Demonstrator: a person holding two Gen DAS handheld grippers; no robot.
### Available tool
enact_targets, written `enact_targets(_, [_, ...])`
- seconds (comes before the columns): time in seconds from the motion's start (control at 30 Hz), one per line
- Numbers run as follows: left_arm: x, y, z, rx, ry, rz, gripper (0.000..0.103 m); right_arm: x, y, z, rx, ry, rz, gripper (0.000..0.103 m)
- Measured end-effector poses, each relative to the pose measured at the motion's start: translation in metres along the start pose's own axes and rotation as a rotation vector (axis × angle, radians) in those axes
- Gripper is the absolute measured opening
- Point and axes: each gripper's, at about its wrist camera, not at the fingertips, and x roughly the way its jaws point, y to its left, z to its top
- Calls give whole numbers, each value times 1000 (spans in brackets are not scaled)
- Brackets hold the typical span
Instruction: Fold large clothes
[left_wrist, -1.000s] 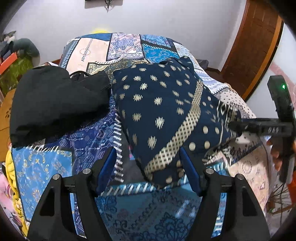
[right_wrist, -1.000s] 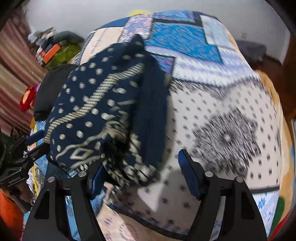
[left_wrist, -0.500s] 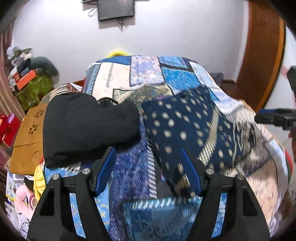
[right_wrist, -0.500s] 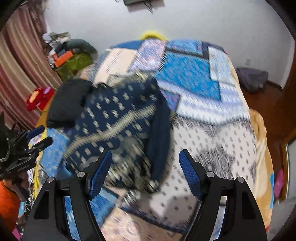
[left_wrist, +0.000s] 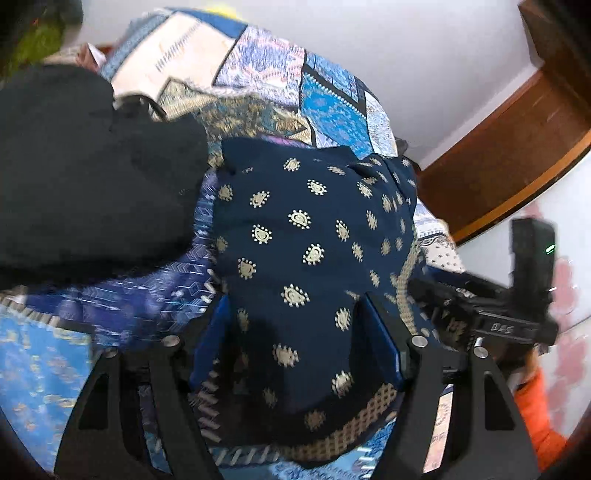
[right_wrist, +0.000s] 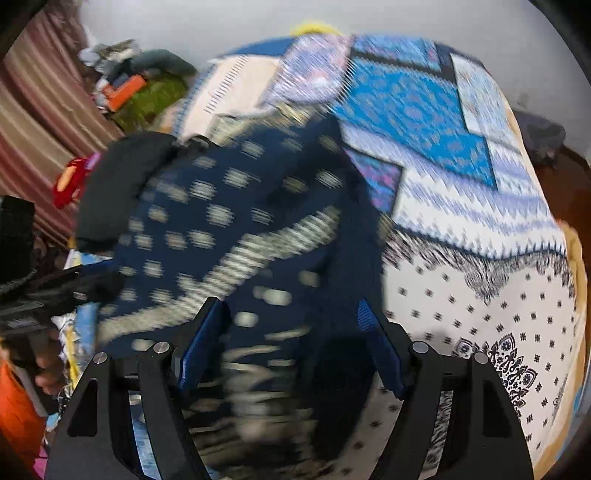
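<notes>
Patchwork bedspread (right_wrist: 424, 110) in blues, white and cream covers a bed that fills most of both wrist views; its white section with small black motifs lies toward three to five o'clock in the right view. On it, near the centre of each view, lies the folded navy garment (left_wrist: 306, 258), dark blue with gold teardrop dots and a gold chequered border band. It rests flat on the bedspread in a compact bundle, its near edge toward six o'clock. In the right view the garment is blurred, so its folds cannot be read there.

Beside it, at nine to ten o'clock in the left view, sits a black fabric pile (left_wrist: 88, 177), just touching the navy garment's far corner. A brown wooden door frame (left_wrist: 509, 147) shows at two o'clock against a pale wall. Striped curtain (right_wrist: 40, 122) and a heap of clutter (right_wrist: 140, 85) appear at ten o'clock in the right view.

Left hand-held gripper (left_wrist: 295, 350) has its blue pads spread and widening, the garment's near part showing between them without being pinched. Right hand-held gripper (right_wrist: 291, 350) is also spread wide over the garment's near edge; no pad presses the cloth. An orange sleeve (left_wrist: 535, 410) shows at four o'clock in the left view.
</notes>
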Motion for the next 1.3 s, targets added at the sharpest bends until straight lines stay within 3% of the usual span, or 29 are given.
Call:
enact_targets(0.2, [26, 9, 10, -41, 36, -38, 89, 17, -40, 0, 133, 63, 174, 81])
enact_targets(0.27, [37, 15, 14, -75, 56, -54, 90, 24, -46, 3, 161, 81, 155, 92])
enact_targets(0.47, [46, 17, 21, -105, 61, -83, 89, 42, -60, 10, 275, 139, 271, 93])
enact_targets(0.5, [44, 16, 21, -103, 63, -80, 84, 42, -59, 11, 274, 136, 273, 92])
enact_targets(0.57, [40, 13, 21, -98, 63, -74, 78, 37, -52, 9, 265, 132, 294, 79])
enact_targets(0.67, [29, 5, 20, -66, 50, -57, 64, 25, -41, 6, 249, 113, 280, 58])
enact_targets(0.73, [20, -3, 21, -47, 38, -48, 57, 16, -33, 7, 219, 87, 253, 34])
enact_targets(0.8, [7, -12, 21, -20, 22, -54, 50, 4, -29, 8, 214, 72, 254, 26])
enact_targets(0.97, [-35, -29, 22, 22, -36, -62, 46, -33, -6, 8, 147, 13, 215, 23])
enact_targets(1.1, [-93, -34, 33, 65, -130, -77, 46, -59, 16, 23, 110, -58, 216, 23])
enact_targets(1.3, [-171, -20, 57, 121, -258, -35, 46, -91, 75, 59, 16, -159, 231, 23])
